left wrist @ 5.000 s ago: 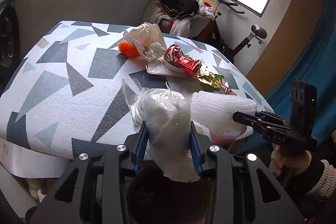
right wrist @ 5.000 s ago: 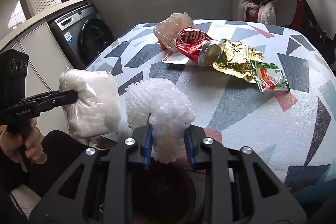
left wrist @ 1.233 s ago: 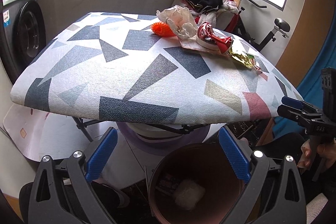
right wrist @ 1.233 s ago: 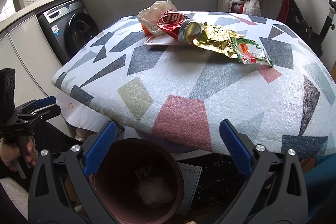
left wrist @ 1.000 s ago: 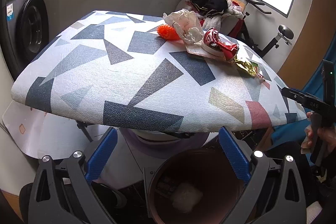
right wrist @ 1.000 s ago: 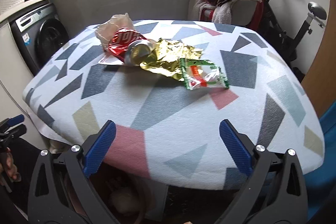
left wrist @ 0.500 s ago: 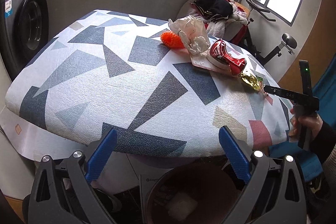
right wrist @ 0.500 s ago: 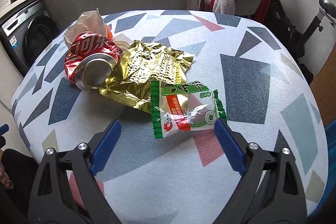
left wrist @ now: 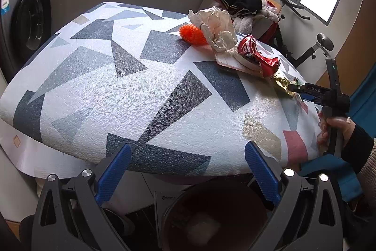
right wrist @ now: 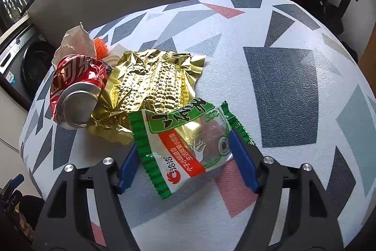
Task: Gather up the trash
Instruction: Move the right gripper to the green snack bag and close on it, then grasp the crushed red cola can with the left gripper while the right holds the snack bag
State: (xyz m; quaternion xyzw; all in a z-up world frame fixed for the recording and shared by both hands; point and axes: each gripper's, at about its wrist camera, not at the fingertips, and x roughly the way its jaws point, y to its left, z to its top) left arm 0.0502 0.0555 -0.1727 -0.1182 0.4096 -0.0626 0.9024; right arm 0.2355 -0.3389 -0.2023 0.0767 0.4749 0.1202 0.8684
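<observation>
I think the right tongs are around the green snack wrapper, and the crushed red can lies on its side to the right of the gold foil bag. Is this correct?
Not quite. The right wrist view shows the crushed red can to the left of the gold foil bag, not the right. The rest holds: the right tongs, whose jaws have just been closing, are around the green snack wrapper.

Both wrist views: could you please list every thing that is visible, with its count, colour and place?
table: one, white with grey and pink shapes, centre
snack packet: one, green and red, between the right tongs' fingers
foil wrapper: one, gold, behind the packet
crushed can: one, red, left of the foil
crumpled bag: one, whitish, far side
spiky ball: one, orange, beside the bag
bin: one, dark brown, below the table edge
washing machine: one, grey, left
left tongs: open, empty
right tongs: jaws closing around the packet
</observation>
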